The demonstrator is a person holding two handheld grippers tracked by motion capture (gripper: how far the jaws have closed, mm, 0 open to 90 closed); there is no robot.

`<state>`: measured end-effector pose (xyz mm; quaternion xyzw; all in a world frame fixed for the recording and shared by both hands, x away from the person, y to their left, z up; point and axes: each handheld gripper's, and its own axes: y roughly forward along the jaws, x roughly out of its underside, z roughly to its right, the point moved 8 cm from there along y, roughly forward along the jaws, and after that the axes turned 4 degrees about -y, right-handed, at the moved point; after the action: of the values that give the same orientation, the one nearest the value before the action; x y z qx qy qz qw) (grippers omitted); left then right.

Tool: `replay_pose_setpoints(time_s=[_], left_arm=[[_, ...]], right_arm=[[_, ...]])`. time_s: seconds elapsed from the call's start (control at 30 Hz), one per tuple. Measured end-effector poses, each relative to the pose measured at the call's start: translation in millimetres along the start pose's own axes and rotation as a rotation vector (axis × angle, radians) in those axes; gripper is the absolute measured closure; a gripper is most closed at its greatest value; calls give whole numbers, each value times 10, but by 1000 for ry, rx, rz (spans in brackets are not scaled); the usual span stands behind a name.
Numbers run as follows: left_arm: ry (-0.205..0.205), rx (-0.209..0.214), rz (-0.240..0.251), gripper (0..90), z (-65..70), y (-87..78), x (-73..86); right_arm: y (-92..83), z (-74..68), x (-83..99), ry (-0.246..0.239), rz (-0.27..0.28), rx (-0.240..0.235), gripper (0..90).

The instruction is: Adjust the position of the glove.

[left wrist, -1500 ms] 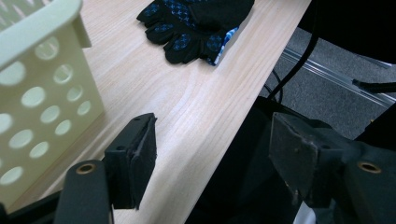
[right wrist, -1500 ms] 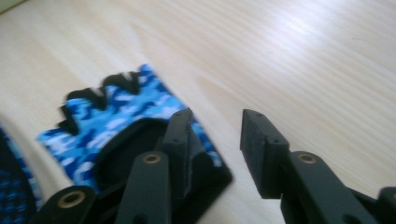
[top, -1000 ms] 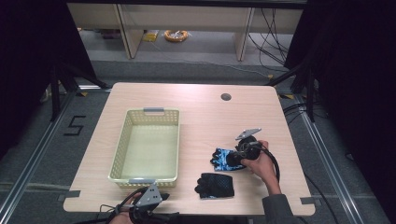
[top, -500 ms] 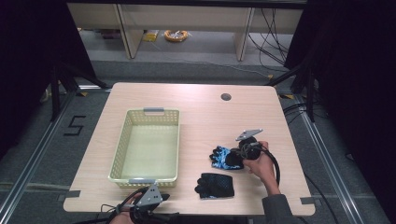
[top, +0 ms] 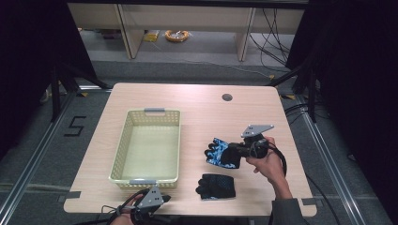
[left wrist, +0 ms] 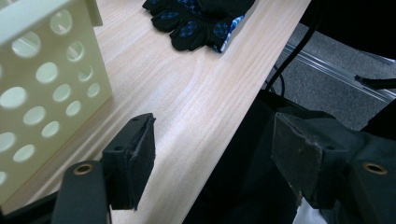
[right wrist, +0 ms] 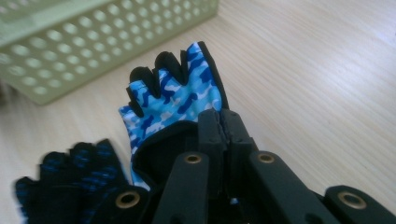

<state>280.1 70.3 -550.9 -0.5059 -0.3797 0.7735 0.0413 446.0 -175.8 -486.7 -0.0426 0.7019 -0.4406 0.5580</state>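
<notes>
Pale wood table (top: 187,103) under a dim room, cables on the floor beyond it. At the right gripper (right wrist: 220,122) the jaws have just been closing and now stand pressed together on the cuff of the blue glove (right wrist: 175,95), a fingerless camouflage-patterned one; its finger end hangs forward, and it looks raised off the wood rather than lying flat. In the high view that same blue glove (top: 219,152) sits at the tip of the right gripper (top: 237,151), right of the basket (top: 149,114) and well apart from it. Just nearer the person lies the black glove (top: 216,186), flat on the table, touched by nothing. The left gripper (left wrist: 212,158) has its jaws spread wide with nothing between them, parked at the near table edge beside the basket's corner (left wrist: 42,74); from there the black glove (left wrist: 196,23) shows farther along the wood. The left gripper (top: 146,208) sits idle at the near edge in the high view too. By my reading the job is to put both gloves in the basket, which looks bare inside: the first glove is gripped but not yet carried over, and the second waits untouched.
</notes>
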Motion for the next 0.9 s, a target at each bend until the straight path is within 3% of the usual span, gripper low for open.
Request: replay_pose_setpoints(time_s=[0.03,0.07,0.1,0.2,0.27,0.3,0.33,0.4,0.53,0.63,0.67,0.73,0.87,0.9], left_arm=[[0,0,0,291,0,0,0],[-27,0,-3,291,9,-1,5],[-22,-3,-9,287,0,-4,8],[-26,1,-3,281,12,1,6],[1,0,-2,279,0,-2,1],[-28,-1,-2,278,14,1,9],[-27,-2,-3,278,11,-1,9],[-24,-5,-9,277,1,-4,9],[-23,-4,-9,277,1,-6,9],[6,-11,-16,277,-26,-9,9],[-20,-6,-13,277,-8,-5,12],[-14,-24,-12,278,-19,18,14],[-8,0,5,278,4,12,3],[-12,-15,-20,278,-14,1,25]], right_arm=[[0,0,0,0,0,0,889],[-36,-35,-21,-8,0,-9,889],[-57,-84,-52,-31,16,-27,889],[-107,-218,-56,-39,27,-52,888],[-125,-328,-29,-41,23,-99,889],[-131,-367,-13,-44,23,-110,889],[-136,-408,5,-53,27,-119,889],[-144,-454,45,-40,18,-112,889],[-120,-561,115,-44,4,-147,889],[-111,-620,133,-53,6,-169,889],[-117,-656,152,-34,-7,-180,889],[-105,-690,165,-42,-4,-198,889],[-89,-730,207,-58,-19,-221,889],[-79,-745,213,-61,-19,-236,889]])
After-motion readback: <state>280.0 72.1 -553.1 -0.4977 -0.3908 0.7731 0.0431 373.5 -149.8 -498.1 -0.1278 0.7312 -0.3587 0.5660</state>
